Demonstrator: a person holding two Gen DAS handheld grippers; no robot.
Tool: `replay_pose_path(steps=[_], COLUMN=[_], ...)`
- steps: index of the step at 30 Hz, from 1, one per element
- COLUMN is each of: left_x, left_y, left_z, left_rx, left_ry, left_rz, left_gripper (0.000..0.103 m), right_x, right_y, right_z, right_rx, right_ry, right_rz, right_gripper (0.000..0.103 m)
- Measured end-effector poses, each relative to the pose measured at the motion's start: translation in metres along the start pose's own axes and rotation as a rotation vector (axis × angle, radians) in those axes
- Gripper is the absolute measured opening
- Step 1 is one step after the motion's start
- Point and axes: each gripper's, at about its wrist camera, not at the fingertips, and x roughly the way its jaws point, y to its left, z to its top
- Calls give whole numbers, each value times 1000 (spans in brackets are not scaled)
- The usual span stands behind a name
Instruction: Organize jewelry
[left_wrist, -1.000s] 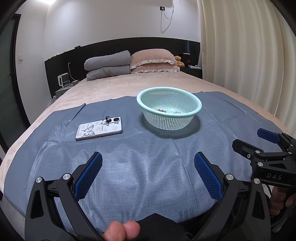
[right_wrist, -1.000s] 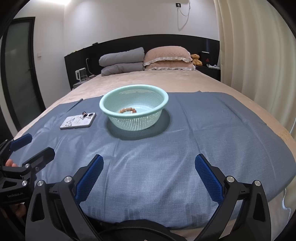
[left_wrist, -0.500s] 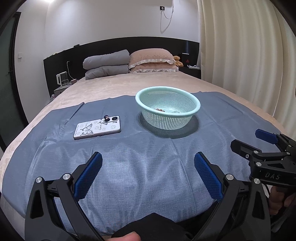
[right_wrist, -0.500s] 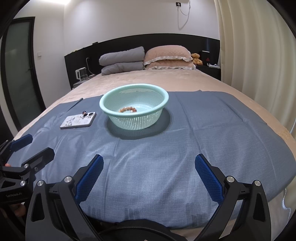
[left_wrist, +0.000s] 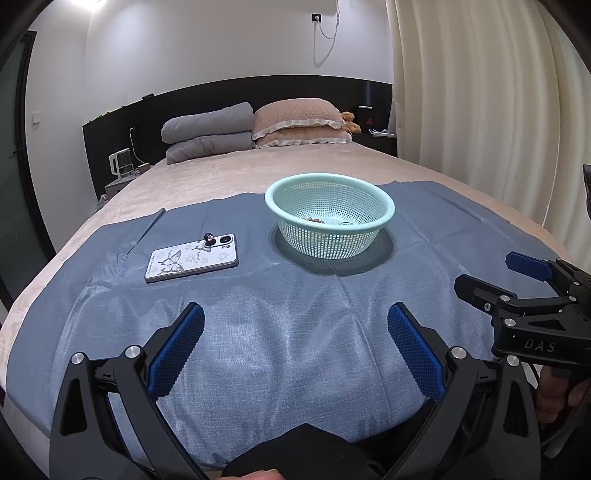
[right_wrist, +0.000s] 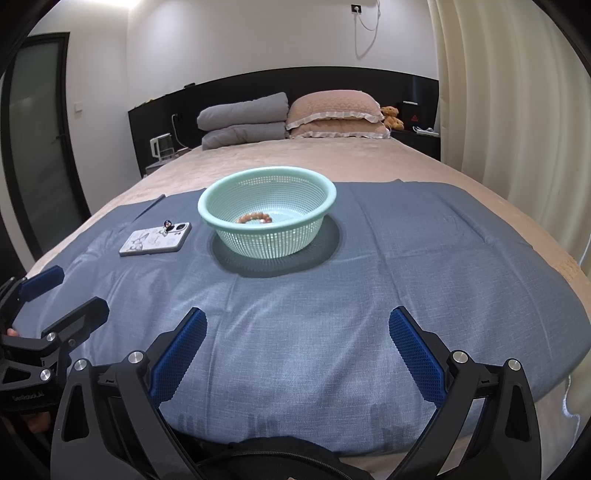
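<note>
A mint-green mesh basket (left_wrist: 384, 206) (right_wrist: 207, 218) stands on a blue cloth (left_wrist: 295, 332) (right_wrist: 406, 266) spread over the bed. A brown bead bracelet (right_wrist: 255, 218) lies inside it; in the left wrist view only a bit of the bracelet (left_wrist: 314, 220) shows. My left gripper (left_wrist: 295, 317) is open and empty, low over the cloth's near edge; it also shows in the right wrist view (right_wrist: 68, 291). My right gripper (right_wrist: 297, 321) is open and empty beside it; it also shows in the left wrist view (left_wrist: 487, 273).
A phone in a butterfly case (left_wrist: 192, 256) (right_wrist: 155, 239) lies on the cloth left of the basket, with a small dark ring-like thing (left_wrist: 209, 236) on it. Pillows (left_wrist: 299, 122) and folded grey quilts (left_wrist: 207, 136) lie at the headboard. Curtains (left_wrist: 480, 92) hang on the right.
The left gripper has drawn back and risen slightly, so the basket and phone sit a little farther off. The right gripper has hardly moved. Both stay open.
</note>
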Motion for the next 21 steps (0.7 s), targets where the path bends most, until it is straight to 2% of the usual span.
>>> replay_pose_path(steps=[21], left_x=[0], left_y=[-6], left_z=[1], left_rx=[25], left_ry=[3], left_rz=[4], left_gripper=[97], right_x=[1], right_y=[0], right_z=[-1], right_rx=[-2], right_ry=[5], right_rz=[0], right_gripper=[95])
